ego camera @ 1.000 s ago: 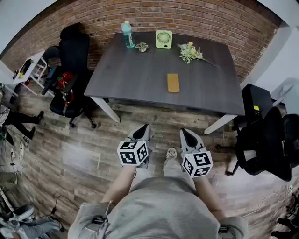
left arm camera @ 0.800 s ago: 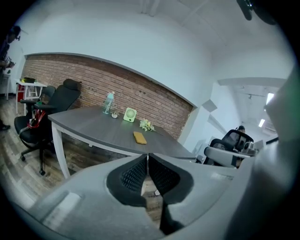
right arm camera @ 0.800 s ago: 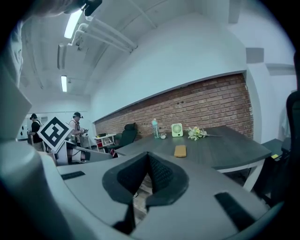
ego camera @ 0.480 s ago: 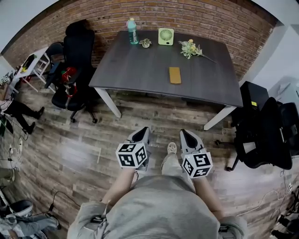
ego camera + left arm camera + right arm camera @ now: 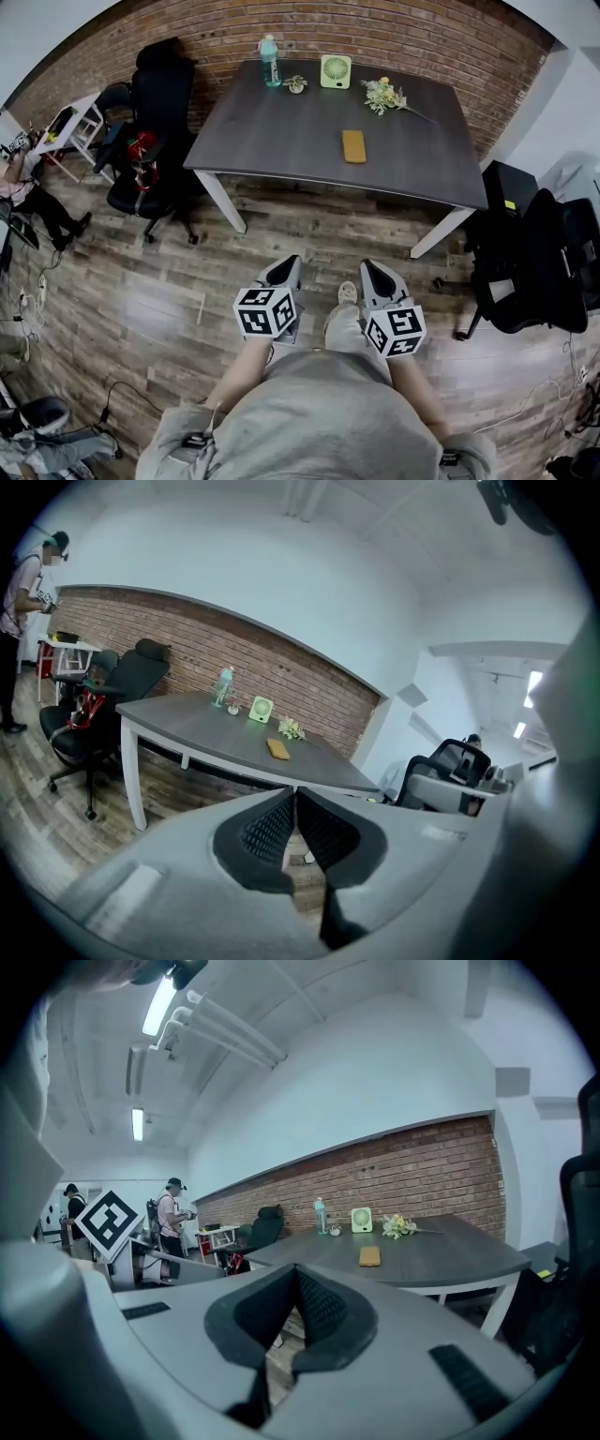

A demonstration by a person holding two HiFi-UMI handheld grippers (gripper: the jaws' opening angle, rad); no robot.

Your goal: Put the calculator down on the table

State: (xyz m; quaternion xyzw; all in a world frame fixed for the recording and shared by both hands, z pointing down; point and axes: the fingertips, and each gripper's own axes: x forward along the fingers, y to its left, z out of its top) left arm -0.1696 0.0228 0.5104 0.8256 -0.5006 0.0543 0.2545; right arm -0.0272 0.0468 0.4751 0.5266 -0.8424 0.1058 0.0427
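The calculator (image 5: 353, 146), a flat orange-tan slab, lies on the dark grey table (image 5: 272, 141) right of its middle; it also shows as the calculator (image 5: 278, 749) and the calculator (image 5: 370, 1256) in the two gripper views. I stand well back from the table on the wood floor. My left gripper (image 5: 287, 266) and right gripper (image 5: 373, 272) are held side by side in front of my body, pointing at the table. In the left gripper (image 5: 294, 791) and the right gripper (image 5: 297, 1269) the pads meet with nothing between them.
At the table's far edge stand a bottle (image 5: 270, 61), a small green fan (image 5: 336, 71) and a sprig of flowers (image 5: 389, 97). A black office chair (image 5: 155, 122) sits left of the table, and more black chairs (image 5: 534, 272) stand at the right. People stand at the far left (image 5: 173, 1213).
The table and calculator have shifted up and away in the head view as I and both grippers moved a little back from them. Both grippers stay shut and empty.
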